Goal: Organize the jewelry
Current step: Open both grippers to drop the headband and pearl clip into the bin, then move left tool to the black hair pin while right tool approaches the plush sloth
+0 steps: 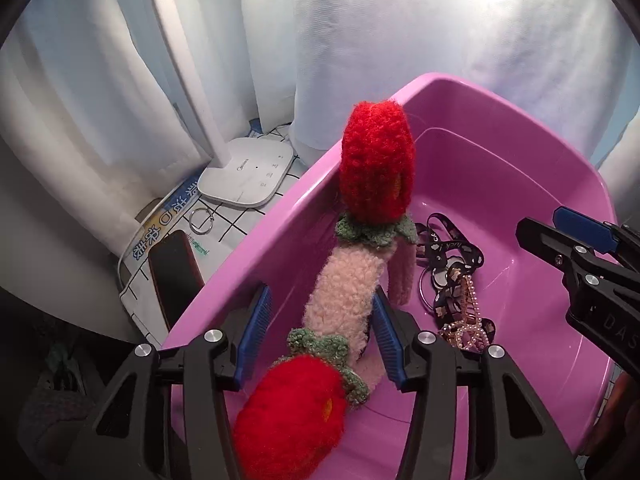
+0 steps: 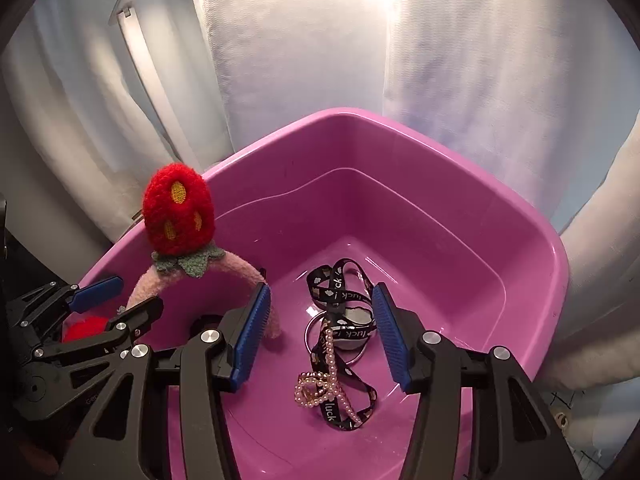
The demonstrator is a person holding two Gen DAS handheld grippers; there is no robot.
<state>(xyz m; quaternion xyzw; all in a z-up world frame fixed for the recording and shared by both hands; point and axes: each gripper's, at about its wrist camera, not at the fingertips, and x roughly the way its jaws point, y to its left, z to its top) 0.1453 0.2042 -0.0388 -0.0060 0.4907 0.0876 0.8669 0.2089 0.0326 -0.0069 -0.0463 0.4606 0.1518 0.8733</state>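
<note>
Left gripper (image 1: pixel 324 332) straddles headband (image 1: pixel 348 288) loosely

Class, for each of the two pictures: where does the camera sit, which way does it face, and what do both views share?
Left wrist: sits on the left claw, looking down into the pink tub; its open fingers flank the strawberry headband; the right claw shows.
Right wrist: sits on the right claw, facing down over the pearl string and black lanyard; the left claw shows.
Shared: tub, headband, lanyard, pearls.
</note>
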